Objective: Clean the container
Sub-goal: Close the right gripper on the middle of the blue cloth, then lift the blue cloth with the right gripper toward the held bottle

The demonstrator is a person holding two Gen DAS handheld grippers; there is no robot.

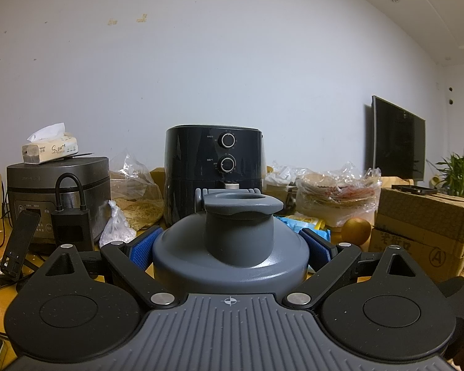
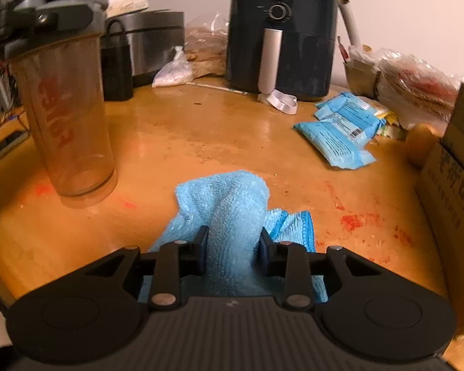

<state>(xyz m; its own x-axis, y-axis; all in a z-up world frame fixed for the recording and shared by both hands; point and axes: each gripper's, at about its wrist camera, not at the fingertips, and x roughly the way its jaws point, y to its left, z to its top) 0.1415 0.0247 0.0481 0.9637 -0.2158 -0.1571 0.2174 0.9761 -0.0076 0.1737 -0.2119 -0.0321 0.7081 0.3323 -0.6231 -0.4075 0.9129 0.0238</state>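
The container is a clear shaker bottle with red lettering and a grey lid. It stands upright on the wooden table at the left of the right wrist view. My left gripper is shut on the grey lid, its blue pads pressing both sides; the same gripper shows at the bottle's top in the right wrist view. My right gripper is shut on a light blue cloth, which bunches up between the fingers and rests on the table to the right of the bottle.
A black air fryer and a rice cooker stand at the back. Blue packets, plastic bags and a cardboard box crowd the right side. Red stains mark the wet wooden table.
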